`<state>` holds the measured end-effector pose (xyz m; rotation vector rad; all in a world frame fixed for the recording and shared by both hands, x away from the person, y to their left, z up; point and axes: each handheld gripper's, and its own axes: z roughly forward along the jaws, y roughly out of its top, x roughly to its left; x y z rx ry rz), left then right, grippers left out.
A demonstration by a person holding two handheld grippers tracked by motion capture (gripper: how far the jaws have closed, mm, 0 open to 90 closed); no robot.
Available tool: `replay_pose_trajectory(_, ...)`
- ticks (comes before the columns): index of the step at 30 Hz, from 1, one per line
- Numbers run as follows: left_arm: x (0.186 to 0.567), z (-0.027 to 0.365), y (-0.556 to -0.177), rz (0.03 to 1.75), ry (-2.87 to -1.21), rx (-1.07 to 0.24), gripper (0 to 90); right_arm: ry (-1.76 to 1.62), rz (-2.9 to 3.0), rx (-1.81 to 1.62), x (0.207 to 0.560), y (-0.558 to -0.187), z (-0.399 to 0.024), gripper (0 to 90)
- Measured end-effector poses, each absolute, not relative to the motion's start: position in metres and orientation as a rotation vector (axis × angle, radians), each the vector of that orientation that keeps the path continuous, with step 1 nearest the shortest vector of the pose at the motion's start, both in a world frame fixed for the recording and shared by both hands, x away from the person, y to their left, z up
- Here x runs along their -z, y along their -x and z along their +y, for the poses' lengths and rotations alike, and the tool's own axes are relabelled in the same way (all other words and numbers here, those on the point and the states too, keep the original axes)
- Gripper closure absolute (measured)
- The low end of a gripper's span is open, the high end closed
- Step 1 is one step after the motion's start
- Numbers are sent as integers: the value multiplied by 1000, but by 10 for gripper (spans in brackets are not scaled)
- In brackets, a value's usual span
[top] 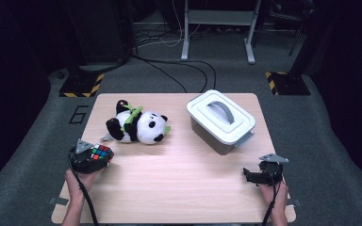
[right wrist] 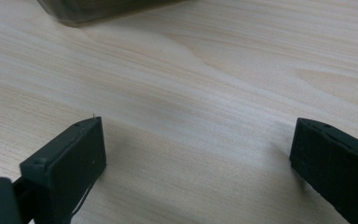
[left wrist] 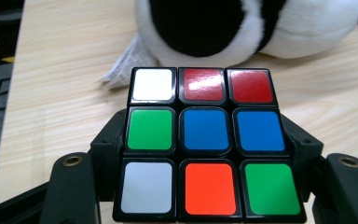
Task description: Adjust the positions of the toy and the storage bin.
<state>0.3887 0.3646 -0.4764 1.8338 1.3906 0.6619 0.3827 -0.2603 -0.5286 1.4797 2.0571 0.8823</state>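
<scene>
You've got the puzzle cube (left wrist: 208, 142) pinched between the jaws of your left tool (top: 90, 158), low over the worktop's (top: 179, 188) near-left corner, just short of the toy panda (top: 139, 126). So the pickup looks done; the lidded box (top: 220, 120) is shut, and placing remains. Your right tool (right wrist: 198, 154) rests spread wide, level above bare wood.

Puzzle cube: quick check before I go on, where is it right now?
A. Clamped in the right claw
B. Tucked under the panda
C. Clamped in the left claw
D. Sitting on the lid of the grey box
C. The puzzle cube sits squeezed between the black jaws of the left claw near the panda, while the right claw stands open over bare table.
</scene>
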Motion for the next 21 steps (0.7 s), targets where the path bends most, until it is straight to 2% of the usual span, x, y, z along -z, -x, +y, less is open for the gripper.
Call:
replay_pose_trajectory(11,485,393,-412,1498,-1828,-710,341,-1483,2054,-881,529,-383,-260,27)
replay_pose_trajectory(21,495,410,-433,1588,-1806,-698,341,-1486,2051,-882,529,-383,-260,27)
